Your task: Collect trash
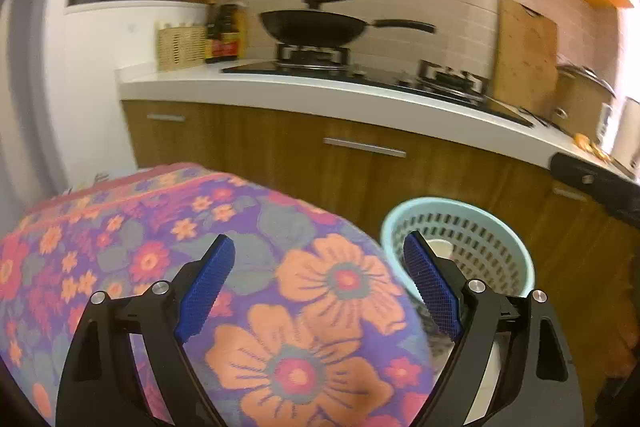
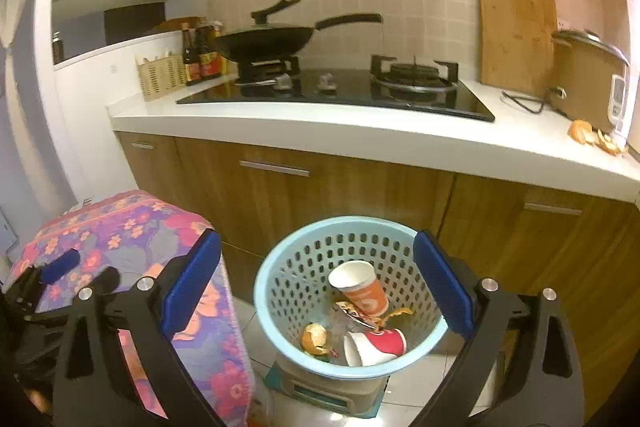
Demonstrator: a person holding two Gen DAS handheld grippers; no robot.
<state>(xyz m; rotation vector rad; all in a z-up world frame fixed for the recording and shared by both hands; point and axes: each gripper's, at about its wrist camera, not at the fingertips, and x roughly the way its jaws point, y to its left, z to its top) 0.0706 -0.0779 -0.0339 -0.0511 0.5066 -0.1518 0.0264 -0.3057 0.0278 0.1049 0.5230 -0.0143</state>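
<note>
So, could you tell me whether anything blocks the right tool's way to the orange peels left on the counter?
Nothing visible does. The orange peels lie in the open on the white counter, near the rice cooker. The right tool is open and empty above the blue basket, with free air up to the counter edge.

Wok (image 2: pixel 266 45) on hob; chopping board (image 2: pixel 516 31) leaning, perhaps bamboo.

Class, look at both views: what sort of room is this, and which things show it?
Most likely a home kitchen: a wok sits on a gas hob, with a rice cooker and wooden chopping board on the worktop.
</note>
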